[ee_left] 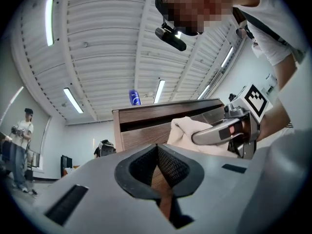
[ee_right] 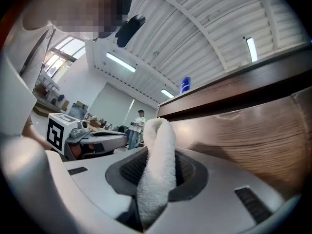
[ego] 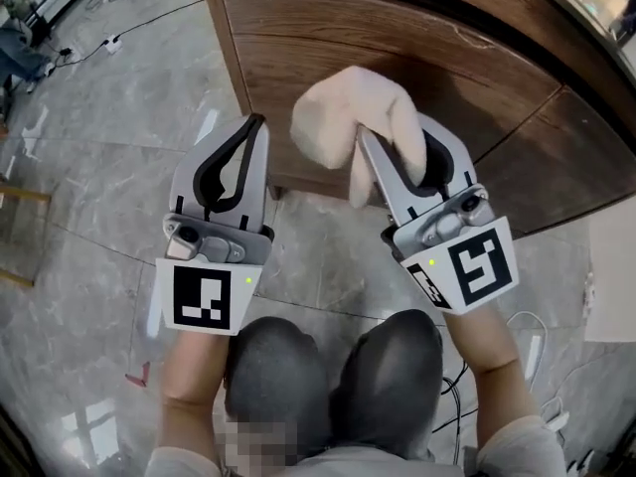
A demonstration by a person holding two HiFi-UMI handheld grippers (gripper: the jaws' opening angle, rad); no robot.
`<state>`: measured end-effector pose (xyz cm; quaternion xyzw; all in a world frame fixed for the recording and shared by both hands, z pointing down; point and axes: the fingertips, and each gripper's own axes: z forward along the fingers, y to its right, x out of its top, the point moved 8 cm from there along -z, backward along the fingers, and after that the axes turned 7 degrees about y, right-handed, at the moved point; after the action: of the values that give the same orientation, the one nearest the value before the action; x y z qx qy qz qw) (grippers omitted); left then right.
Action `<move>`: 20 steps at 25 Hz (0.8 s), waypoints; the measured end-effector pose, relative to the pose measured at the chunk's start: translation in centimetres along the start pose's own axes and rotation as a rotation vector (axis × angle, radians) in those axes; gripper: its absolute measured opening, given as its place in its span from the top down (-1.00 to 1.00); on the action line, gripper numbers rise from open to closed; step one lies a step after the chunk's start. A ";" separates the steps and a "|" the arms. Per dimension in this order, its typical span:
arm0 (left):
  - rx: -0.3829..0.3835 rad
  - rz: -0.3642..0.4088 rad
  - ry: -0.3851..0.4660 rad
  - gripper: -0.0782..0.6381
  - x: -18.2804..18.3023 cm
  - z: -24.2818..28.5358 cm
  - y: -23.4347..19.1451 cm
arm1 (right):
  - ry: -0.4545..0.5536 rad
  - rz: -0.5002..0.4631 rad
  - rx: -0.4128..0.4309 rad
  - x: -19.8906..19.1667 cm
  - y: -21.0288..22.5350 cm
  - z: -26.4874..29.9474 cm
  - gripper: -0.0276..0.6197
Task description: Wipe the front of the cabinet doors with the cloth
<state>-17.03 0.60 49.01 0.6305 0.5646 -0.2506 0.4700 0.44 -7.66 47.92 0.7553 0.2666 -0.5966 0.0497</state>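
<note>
Right gripper (ee_right: pixel 158 167): jaws clamped on a fold of the cloth (ego: pixel 338 117), which rises in a thick roll between the pads; the rest bunches loose above the tips. Left gripper (ee_left: pixel 157 155): jaws closed together, nothing between them, held beside the right one and apart from the cloth. The cloth hangs in front of the lower part of the cabinet door (ego: pixel 417 53); we cannot tell from any view whether it touches the wood yet. We judge the cloth light, soft and limp: it will flop and fold under its own weight, not break or slip much, its pile gripping the pads well. The present hold on a thick fold looks secure. For wiping we would want a broad pad of cloth ahead of the tips, so that fabric and not hard jaw meets the door. The wood face looks smooth and stiff, so drag should be low. Below lies the grey stone floor (ego: pixel 109 147).
</note>
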 end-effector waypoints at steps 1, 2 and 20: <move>0.011 0.001 -0.007 0.73 -0.2 -0.6 -0.5 | 0.003 -0.012 0.033 -0.5 -1.2 1.4 0.58; 0.020 0.004 -0.014 0.73 -0.4 -1.1 -0.9 | 0.010 -0.025 0.063 -1.0 -2.2 2.7 0.58; 0.069 -0.018 -0.083 0.73 -3.7 -5.3 -3.5 | -0.087 0.054 0.050 -8.3 -5.2 12.1 0.58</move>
<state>-22.33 3.14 53.38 0.6303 0.5414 -0.2999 0.4687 -13.75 -10.76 53.43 0.7366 0.2286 -0.6338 0.0583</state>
